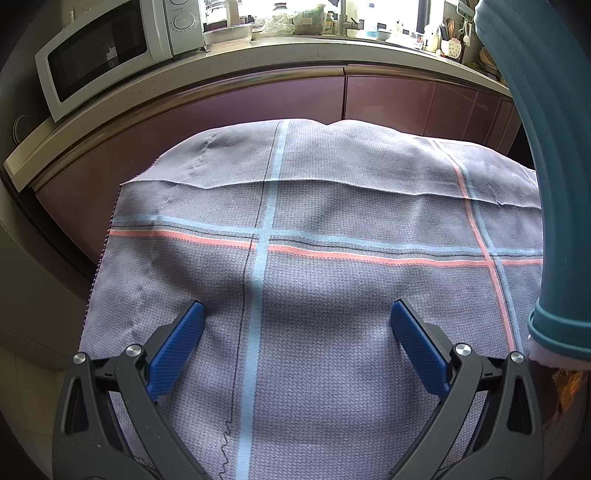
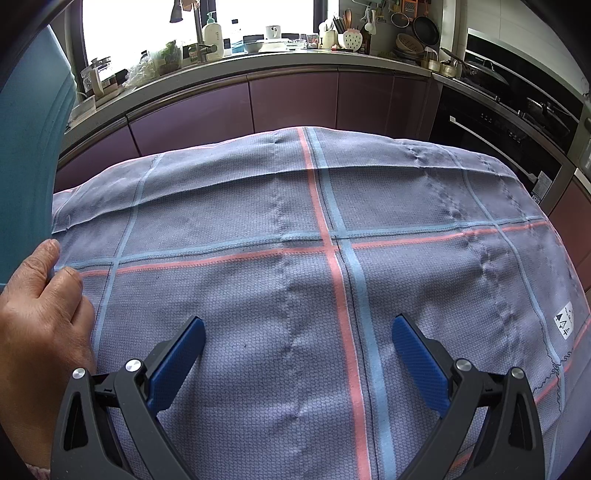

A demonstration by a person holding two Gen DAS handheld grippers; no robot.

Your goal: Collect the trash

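A grey-purple checked cloth (image 1: 314, 295) with blue and pink stripes covers the table in both views (image 2: 258, 295). No trash shows on it in either view. My left gripper (image 1: 297, 314) hovers open over the cloth's near part, blue pads spread wide with nothing between them. Over the same cloth my right gripper (image 2: 298, 330) is open too, and holds nothing. A person's hand (image 2: 40, 310) rests at the cloth's left side in the right wrist view, and a teal sleeve (image 1: 546, 147) hangs along the right edge of the left wrist view.
Behind the table runs a kitchen counter (image 1: 258, 48) with purple cabinet fronts (image 2: 288, 103). A white microwave (image 1: 110, 48) stands at its left, with bottles, bowls and utensils (image 2: 347, 33) by the window. A black oven (image 2: 495, 140) sits at the right.
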